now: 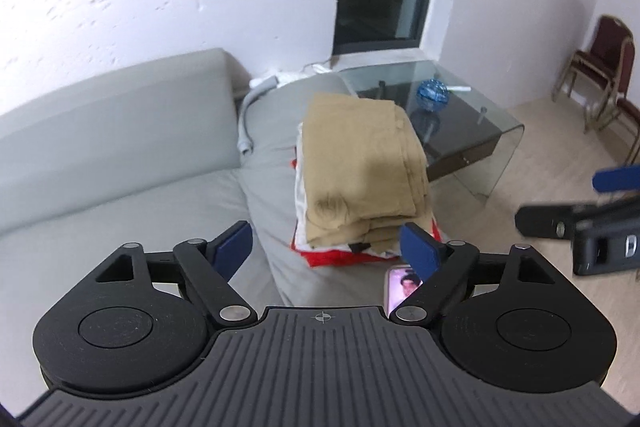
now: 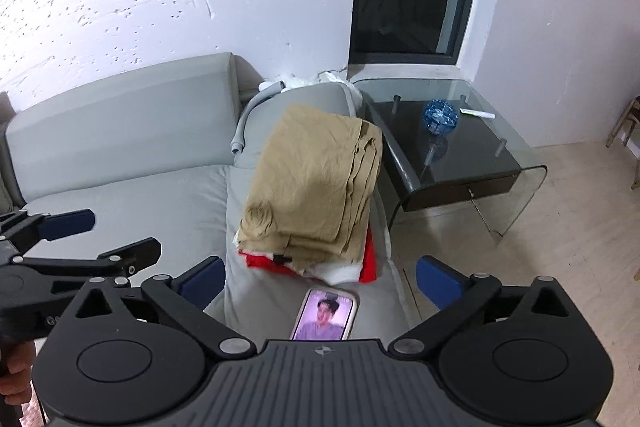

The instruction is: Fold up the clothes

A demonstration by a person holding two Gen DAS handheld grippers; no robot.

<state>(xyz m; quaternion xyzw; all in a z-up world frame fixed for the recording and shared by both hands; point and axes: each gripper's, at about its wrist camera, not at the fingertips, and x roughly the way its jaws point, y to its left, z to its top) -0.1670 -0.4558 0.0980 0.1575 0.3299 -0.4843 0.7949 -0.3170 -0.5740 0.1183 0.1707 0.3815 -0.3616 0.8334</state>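
Note:
A folded tan garment (image 1: 362, 167) (image 2: 316, 183) tops a pile on the grey sofa's arm cushion (image 1: 272, 131) (image 2: 240, 267), with folded red and white clothes (image 1: 340, 259) (image 2: 360, 267) underneath. My left gripper (image 1: 326, 247) hovers just before the pile, open, nothing between its blue pads. My right gripper (image 2: 320, 277) is open too, above the pile's near edge and a phone. In the left wrist view the right gripper (image 1: 568, 203) shows at the right edge; in the right wrist view the left gripper (image 2: 108, 231) shows at the left.
A lit phone (image 2: 325, 315) (image 1: 402, 285) lies on the cushion just in front of the pile. A glass side table (image 2: 460, 155) (image 1: 440, 119) with a blue ornament (image 2: 440, 117) stands to the right. A grey hose (image 2: 244, 123) lies behind the pile. Chairs (image 1: 604, 75) stand far right.

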